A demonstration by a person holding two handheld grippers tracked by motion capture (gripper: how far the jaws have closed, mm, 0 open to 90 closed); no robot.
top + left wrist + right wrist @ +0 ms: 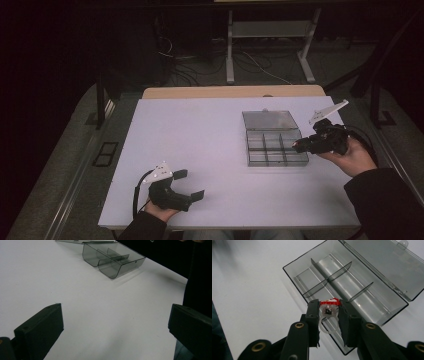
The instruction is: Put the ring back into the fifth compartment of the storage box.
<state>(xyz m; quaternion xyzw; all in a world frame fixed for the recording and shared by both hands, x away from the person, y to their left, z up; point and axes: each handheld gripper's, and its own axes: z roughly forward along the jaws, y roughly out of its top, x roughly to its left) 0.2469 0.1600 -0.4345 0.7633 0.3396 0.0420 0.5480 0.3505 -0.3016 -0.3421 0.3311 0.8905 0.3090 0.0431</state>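
A clear grey compartment box (pixel 276 145) lies open on the white table (pixel 200 140), its lid (pixel 270 120) folded flat behind it. My right gripper (pixel 329 312) hovers over the box's (pixel 352 290) near right corner, shut on a small ring (pixel 329 308) with a red and white top and a clear band. In the high view that gripper (pixel 299 145) sits at the box's right edge. My left gripper (pixel 192 185) rests near the table's front left, open, nothing between its jaws. Its own view shows the box (pixel 113 258) far off.
The box's dividers (pixel 329 277) split it into several compartments that look bare. A wooden strip (pixel 232 92) runs along the table's far edge. Desk legs (pixel 230 50) and cables stand on the dark floor beyond. A dark sleeve (pixel 197 277) fills the right of the left gripper view.
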